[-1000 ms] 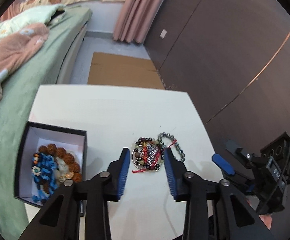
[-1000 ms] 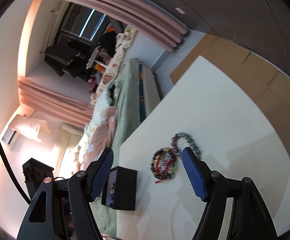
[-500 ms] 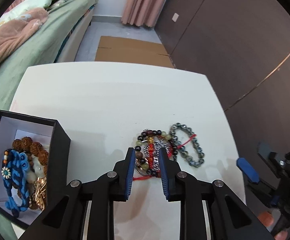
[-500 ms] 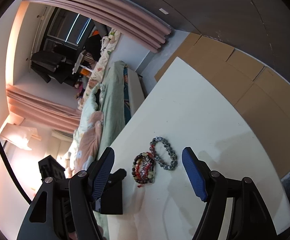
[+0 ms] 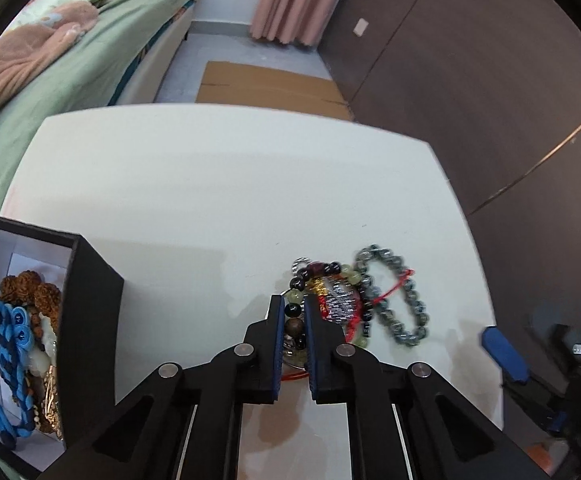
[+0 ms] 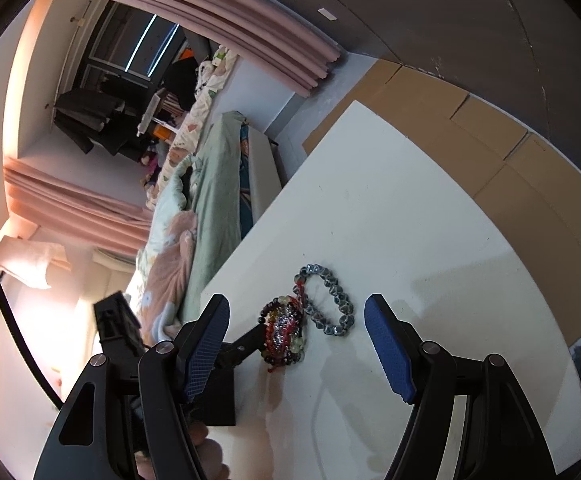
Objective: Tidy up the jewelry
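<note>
While the white bench [image 5: 218,184] fills most of the left wrist view, a black box [image 5: 90,304] with a white lining stands at its left edge, holding a blue woven piece [image 5: 6,344] and brown seed beads [image 5: 30,288]. Right of the box, well apart from it, lies a multicolour bead bracelet [image 5: 330,300] piled with red cord and a silvery piece; a grey bead bracelet [image 5: 394,300] touches its right side. The left tool [image 5: 293,316] has its blue pads drawn narrow, pinching the near beads of the multicolour bracelet. The right tool [image 6: 296,344] hangs above the bench with its pads spread wide, gripping nothing.
</note>
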A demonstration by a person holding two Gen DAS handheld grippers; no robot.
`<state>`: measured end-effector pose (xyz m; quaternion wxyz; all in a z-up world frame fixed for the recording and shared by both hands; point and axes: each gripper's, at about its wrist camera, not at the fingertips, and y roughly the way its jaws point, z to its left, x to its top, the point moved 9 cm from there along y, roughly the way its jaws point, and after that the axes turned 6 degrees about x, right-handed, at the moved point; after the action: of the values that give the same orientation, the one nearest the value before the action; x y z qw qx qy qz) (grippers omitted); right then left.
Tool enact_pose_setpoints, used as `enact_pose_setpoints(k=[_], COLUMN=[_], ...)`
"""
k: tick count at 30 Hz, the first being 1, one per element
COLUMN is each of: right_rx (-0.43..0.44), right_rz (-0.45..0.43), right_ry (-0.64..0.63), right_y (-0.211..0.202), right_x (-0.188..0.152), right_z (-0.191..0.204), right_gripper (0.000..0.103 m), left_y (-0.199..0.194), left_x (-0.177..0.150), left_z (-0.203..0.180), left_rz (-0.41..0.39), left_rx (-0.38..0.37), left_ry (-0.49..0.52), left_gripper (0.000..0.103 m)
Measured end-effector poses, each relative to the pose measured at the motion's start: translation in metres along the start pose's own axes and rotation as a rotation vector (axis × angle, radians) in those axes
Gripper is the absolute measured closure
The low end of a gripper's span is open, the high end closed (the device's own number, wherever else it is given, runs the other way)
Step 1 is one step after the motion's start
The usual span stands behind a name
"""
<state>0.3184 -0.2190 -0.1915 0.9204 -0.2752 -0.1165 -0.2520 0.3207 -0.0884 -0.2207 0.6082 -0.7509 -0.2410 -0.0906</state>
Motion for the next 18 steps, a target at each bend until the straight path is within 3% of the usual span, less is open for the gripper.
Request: enact_pose_setpoints(k=[5, 10, 18], right_rx=[-0.04, -0.091, -0.265], right_rz=[-0.002, 0.001, 0.023], right_ry=[-0.007, -0.032, -0.167], right_y=[0.004, 0.008, 0.022], right_x=[0.0, -0.001, -0.006], right_z=[-0.005, -0.008, -0.009], right_gripper=[0.036, 0.049, 0.061], left_y=[-0.033, -0.061, -0.092], left_x=[0.009, 0.017, 0.022], left_z=[-0.014, -0.021, -0.006], left_rz=[-0.06, -0.096, -0.141], left_rx=[-0.053, -0.088, -0.083], left_ry=[0.055, 0.079, 0.098], left_gripper=[0.093, 0.093, 0.093])
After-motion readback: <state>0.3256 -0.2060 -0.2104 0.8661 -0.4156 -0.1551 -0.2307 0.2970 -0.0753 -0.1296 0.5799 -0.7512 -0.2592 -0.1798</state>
